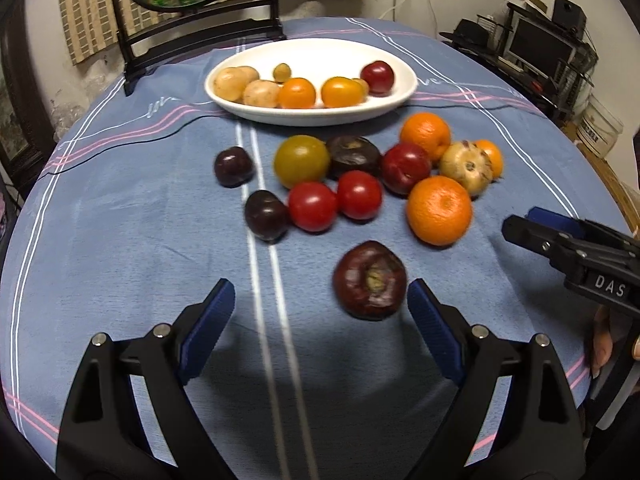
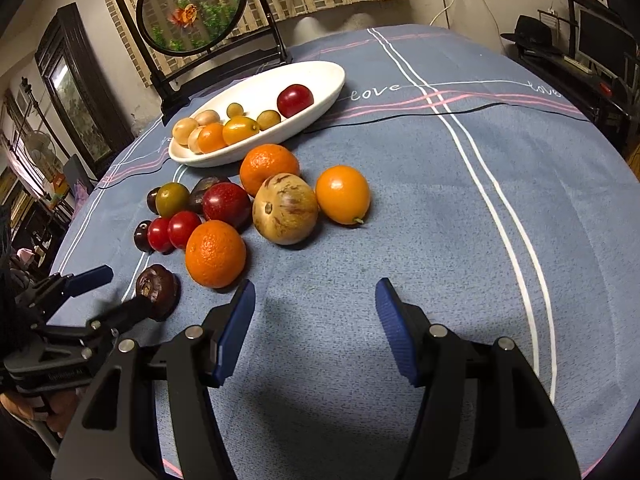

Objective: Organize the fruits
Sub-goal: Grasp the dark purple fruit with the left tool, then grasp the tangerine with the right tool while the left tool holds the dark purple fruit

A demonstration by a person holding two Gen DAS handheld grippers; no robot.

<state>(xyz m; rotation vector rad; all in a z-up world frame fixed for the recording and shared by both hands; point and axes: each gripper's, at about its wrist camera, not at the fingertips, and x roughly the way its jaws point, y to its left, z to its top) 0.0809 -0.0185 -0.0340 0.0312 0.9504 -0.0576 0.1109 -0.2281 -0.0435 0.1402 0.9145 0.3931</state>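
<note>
A white oval plate [image 1: 400, 94] at the far side holds several small fruits, among them a red plum [image 1: 377, 76]. Loose fruits lie on the blue tablecloth in front of it: oranges [image 1: 439, 210], red tomatoes [image 1: 312, 206], dark plums [image 1: 234, 166], a green-yellow tomato [image 1: 301, 161] and a pale striped fruit [image 1: 466, 167]. A dark wrinkled fruit [image 1: 370, 279] lies nearest, just ahead of my open left gripper [image 1: 320, 300], close to its right finger. It also shows in the right wrist view [image 2: 157, 285]. My right gripper [image 2: 316, 300] is open and empty, right of the nearest orange [image 2: 215, 253].
A round goldfish screen on a black stand [image 2: 192, 8] stands behind the plate [image 2: 320, 76]. The table's right edge borders shelves with a monitor [image 1: 536, 48]. My right gripper shows at the right in the left wrist view [image 1: 520, 226].
</note>
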